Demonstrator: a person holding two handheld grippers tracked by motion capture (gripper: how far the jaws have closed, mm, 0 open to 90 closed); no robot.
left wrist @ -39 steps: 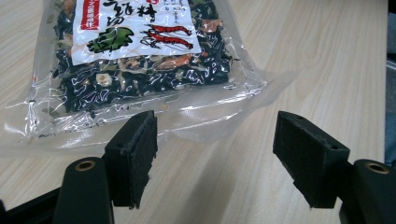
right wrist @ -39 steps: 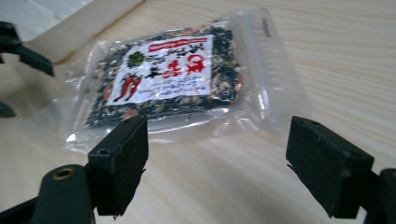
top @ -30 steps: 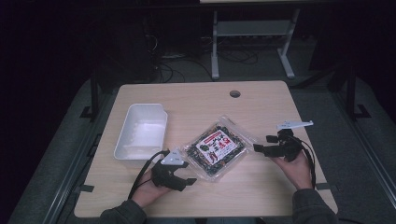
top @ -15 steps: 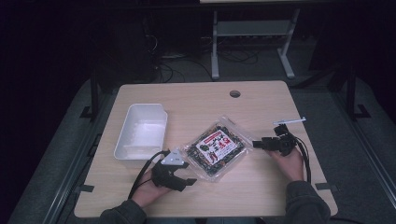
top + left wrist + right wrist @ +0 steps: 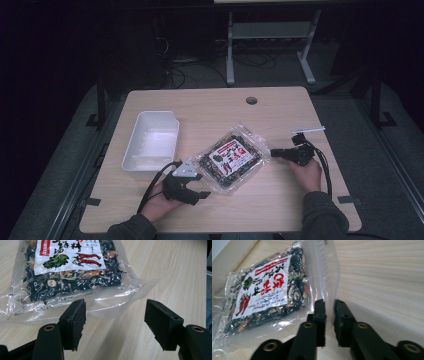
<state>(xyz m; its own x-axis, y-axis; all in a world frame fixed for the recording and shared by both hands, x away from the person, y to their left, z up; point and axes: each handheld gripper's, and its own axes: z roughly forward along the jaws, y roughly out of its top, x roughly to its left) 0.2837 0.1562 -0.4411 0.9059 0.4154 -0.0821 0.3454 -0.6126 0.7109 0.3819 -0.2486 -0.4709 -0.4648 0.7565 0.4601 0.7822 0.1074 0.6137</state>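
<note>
Since a moment ago my right gripper (image 5: 329,305) has dropped and its jaws have just been closing, pinching the snack bag (image 5: 229,158) edge mid-table. My left gripper (image 5: 115,320) waits spread. Lifting the bag toward the white tray (image 5: 150,141) looks left.

No legible text on the bag's label (image 5: 67,255)

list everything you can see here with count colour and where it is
packet of dried food: 1, clear with dark contents and a red and white label, middle of the table
tray: 1, white, left of the packet
table: 1, light wood, under it all
metal stand: 1, pale grey, on the floor beyond the table
left gripper: 1, black, open at the packet's near edge
right gripper: 1, black, jaws just closed on the packet's clear edge
</note>
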